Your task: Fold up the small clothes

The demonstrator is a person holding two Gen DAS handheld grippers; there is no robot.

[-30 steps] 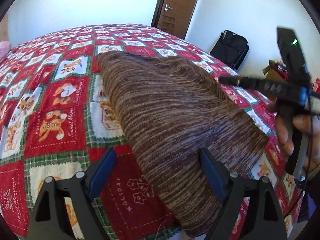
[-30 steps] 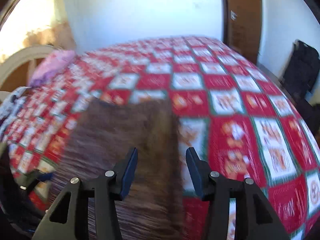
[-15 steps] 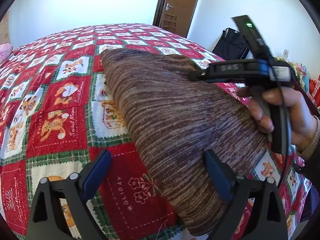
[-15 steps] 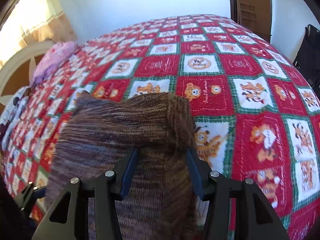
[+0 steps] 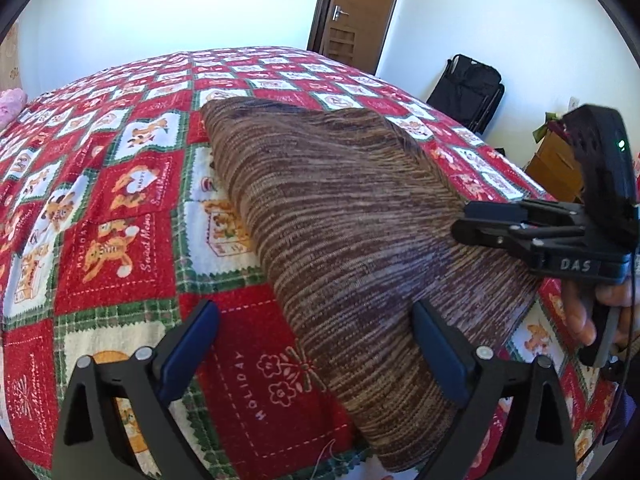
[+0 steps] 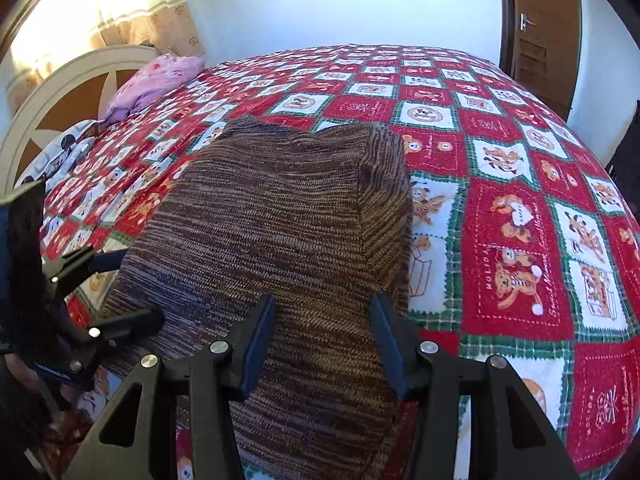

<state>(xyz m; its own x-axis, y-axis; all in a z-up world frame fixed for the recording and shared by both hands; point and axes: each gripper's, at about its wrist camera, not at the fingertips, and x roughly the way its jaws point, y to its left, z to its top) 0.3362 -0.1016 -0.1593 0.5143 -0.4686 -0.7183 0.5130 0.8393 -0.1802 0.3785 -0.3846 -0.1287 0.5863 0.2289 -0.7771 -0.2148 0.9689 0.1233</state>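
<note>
Brown knit garment flat on quilt; beneath both spread claws

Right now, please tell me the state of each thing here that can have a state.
brown knit garment: folded, lying flat on the quilt
left gripper: open, holding nothing
right gripper: open, above the garment's near edge
door: closed

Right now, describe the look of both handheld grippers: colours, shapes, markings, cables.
Both are matte black frames with silver bolts and flat dark-blue finger pads. The left gripper and right gripper match. Seen from the left wrist, the right unit's body carries white "DAS" lettering, a green indicator light and a thin black cable; a bare hand holds its grip.
</note>
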